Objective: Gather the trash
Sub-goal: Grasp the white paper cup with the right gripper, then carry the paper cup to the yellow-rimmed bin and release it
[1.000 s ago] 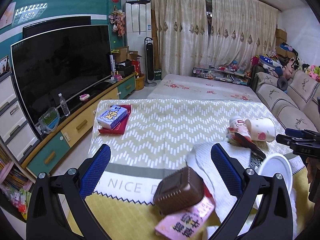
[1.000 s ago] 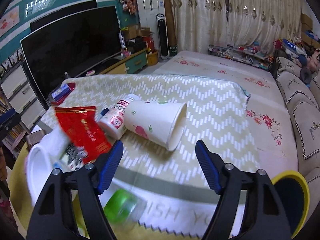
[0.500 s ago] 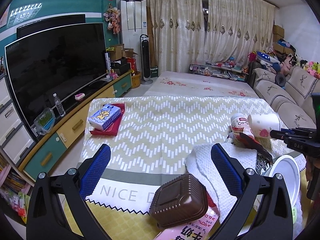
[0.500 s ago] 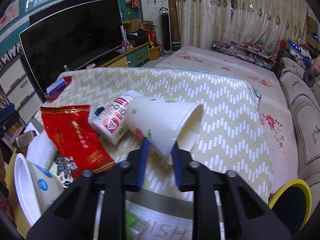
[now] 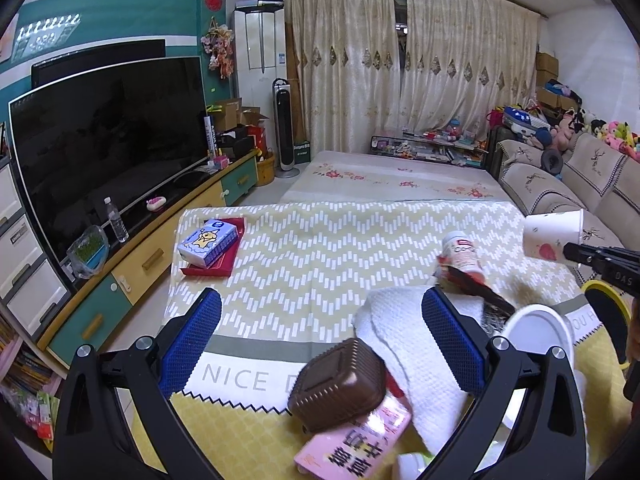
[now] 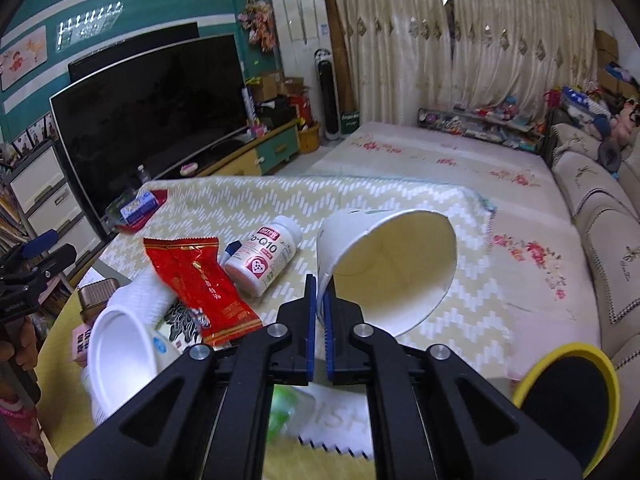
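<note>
R gripper [image 6: 319, 292] pinches paper cup [image 6: 400, 268] rim, cup at 1 o'clock; L gripper [image 5: 320, 320] fingers wide open over brown box [image 5: 340, 384] at 6

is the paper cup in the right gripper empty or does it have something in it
Empty as far as shows. The paper cup is tipped with its mouth toward the camera, its inside bare white. The right gripper pinches its rim.

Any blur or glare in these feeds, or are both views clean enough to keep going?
Left wrist: sharp, fisheye bends the edges, dark corners, faint reflections on the TV. Right wrist: cup crisp, green item behind the fingers smeared.
</note>
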Available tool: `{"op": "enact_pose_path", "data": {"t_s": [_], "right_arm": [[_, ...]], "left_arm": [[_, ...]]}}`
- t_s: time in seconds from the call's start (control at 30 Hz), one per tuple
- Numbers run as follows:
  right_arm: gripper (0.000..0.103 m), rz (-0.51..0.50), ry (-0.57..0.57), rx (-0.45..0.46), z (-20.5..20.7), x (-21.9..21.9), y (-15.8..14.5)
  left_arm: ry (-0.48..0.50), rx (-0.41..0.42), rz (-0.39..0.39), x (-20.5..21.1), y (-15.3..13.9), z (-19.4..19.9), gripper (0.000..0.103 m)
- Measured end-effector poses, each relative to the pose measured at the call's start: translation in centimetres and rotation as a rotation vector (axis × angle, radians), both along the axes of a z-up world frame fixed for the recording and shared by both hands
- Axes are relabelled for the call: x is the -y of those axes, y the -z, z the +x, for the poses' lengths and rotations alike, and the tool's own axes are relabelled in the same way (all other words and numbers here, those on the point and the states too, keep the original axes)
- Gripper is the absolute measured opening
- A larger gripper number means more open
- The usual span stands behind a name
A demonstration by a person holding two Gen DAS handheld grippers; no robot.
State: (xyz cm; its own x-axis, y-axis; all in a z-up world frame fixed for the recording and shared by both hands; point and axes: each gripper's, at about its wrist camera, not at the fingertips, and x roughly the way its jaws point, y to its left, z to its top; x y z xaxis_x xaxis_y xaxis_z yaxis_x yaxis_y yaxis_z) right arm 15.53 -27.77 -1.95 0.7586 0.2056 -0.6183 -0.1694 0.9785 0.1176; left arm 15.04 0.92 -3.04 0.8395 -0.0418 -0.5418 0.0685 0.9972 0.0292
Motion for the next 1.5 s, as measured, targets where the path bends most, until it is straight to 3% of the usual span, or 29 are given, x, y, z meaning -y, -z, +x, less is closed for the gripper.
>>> {"op": "enact_pose_path", "data": {"t_s": [0.17,0.3,0.6,0.77,0.87,1.13,1.2,1.3,1.37,1.5], "right_arm": [[0.004,-0.019,0.074,0.023,-4.0,3.2,-1.1],[0.004,-0.052,0.190,-0.012,-7.2,7.4,-0.3],[0.004,-0.073,0.424,-0.184,-10.0,16.6,6.0],[0.005,-0.073,0.459,-0.257,-9.0,18.9,9.1],[0.017,-0.057,0.475,-0.276,-8.5,19.9,10.1],[0.029,-0.036,0.474,-0.234,-9.7,19.7,9.3],[0.029,-0.030,0.470,-0.224,-10.3,19.4,9.0],[0.029,-0.014,0.461,-0.210,-10.9,19.0,8.6],[0.030,-0.007,0.455,-0.203,-11.3,18.7,8.3],[0.031,-0.003,0.444,-0.192,-11.5,18.2,8.0]], "left_arm": [[0.035,0.008,-0.008,1.2,-0.7,-2.2,0.099],[0.074,0.001,-0.016,2.5,-1.0,-3.8,0.099],[0.150,-0.011,-0.007,6.4,-1.4,-6.3,0.099],[0.187,-0.009,0.016,8.9,-2.0,-7.1,0.099],[0.209,-0.008,0.026,10.3,-2.3,-7.5,0.099],[0.303,-0.059,0.027,12.9,-1.7,-7.9,0.099],[0.350,-0.083,0.033,13.9,-1.2,-8.2,0.095],[0.368,-0.134,0.048,15.0,-0.1,-7.9,0.077],[0.374,-0.168,0.049,15.5,0.7,-7.4,0.058],[0.390,-0.225,0.059,16.0,2.2,-6.6,0.047]]}}
